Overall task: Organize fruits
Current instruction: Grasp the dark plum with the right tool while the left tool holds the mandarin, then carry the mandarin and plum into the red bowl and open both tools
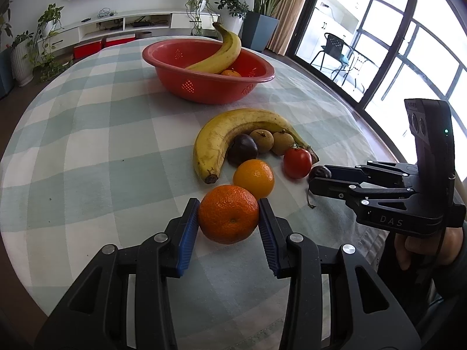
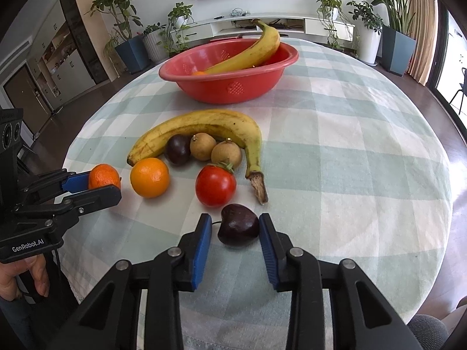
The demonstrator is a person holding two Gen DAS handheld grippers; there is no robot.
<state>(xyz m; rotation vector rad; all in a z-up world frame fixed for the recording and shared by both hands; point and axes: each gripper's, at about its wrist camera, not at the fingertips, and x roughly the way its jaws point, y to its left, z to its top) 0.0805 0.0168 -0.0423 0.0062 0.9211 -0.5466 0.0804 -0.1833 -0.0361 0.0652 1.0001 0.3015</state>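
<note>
Gripping a rough-skinned tangerine (image 1: 228,218) with the left hand-held gripper (image 1: 228,202), with blue pads pressed to both flanks, down on the checked surface (image 1: 87,145) at the near end of the fruit group. Straddling a small dark fruit (image 2: 238,229) with the right hand-held gripper (image 2: 235,218), narrow but not clamped: touching at the right-hand pad, with a sliver of cloth showing at the other. Well apart from both, toward the far edge, a red bowl (image 1: 175,81), already holding a leaning banana (image 2: 254,49) and a small orange fruit. Most likely to go wrong on the right. Closing from one side only could shove the dark fruit sideways or squirt it out the front, given the rounded, glossy skin and a hold near the fingertips. Could also bump the tomato (image 2: 215,185) just beyond, and through it disturb the cluster tucked against the loose banana (image 2: 204,122). On the left, held near the pad tips, so may slip forward on lifting. By squeezing harder, likely to bruise soft peel. If carrying both to the one bowl together, at risk of crossing paths, clipping the rim, or landing on the leaning banana and tipping it out.
</note>
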